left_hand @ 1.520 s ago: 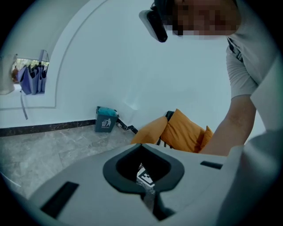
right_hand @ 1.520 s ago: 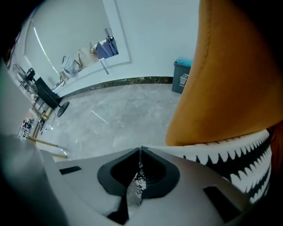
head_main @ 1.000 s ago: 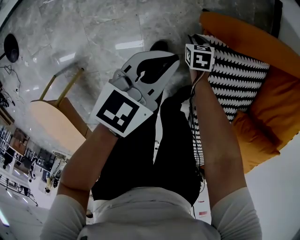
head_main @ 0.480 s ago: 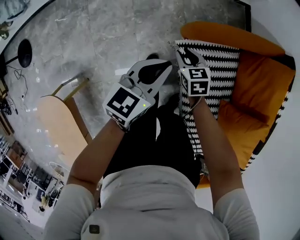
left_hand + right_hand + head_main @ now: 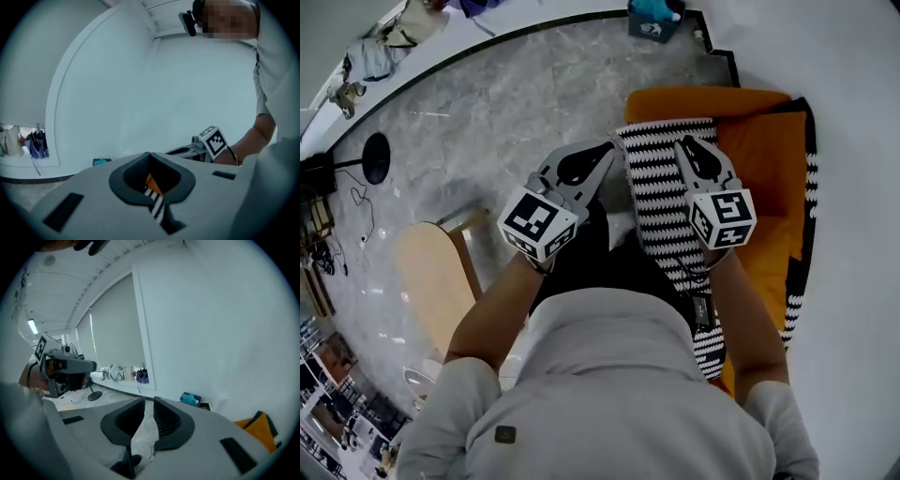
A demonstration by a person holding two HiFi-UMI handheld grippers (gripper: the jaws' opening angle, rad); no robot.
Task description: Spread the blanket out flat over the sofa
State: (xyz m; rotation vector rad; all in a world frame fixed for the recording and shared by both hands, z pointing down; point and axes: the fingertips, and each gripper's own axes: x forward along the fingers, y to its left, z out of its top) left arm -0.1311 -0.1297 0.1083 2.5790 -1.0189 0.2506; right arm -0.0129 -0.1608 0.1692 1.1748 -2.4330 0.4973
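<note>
A black-and-white zigzag blanket [image 5: 661, 202] hangs as a narrow band in front of the person, over the orange sofa [image 5: 769, 159]. My left gripper [image 5: 612, 150] is at the band's upper left corner. In the left gripper view its jaws [image 5: 150, 157] are shut on a fold of the blanket [image 5: 156, 206], with orange showing behind. My right gripper [image 5: 682, 143] sits on the top edge further right. Its jaws [image 5: 149, 401] have just been closing to a thin slit, and a pale strip that looks like cloth fills it.
A light wooden chair [image 5: 427, 272] stands on the marble floor at the left. A black lamp base [image 5: 375, 155] and cables lie beyond it. A teal box [image 5: 654, 14] sits by the wall behind the sofa. White wall runs along the right.
Both grippers have risen, taking the blanket's top edge up with them. The band now stands higher against the sofa back, and the right gripper has swung out to the right of the left one.
</note>
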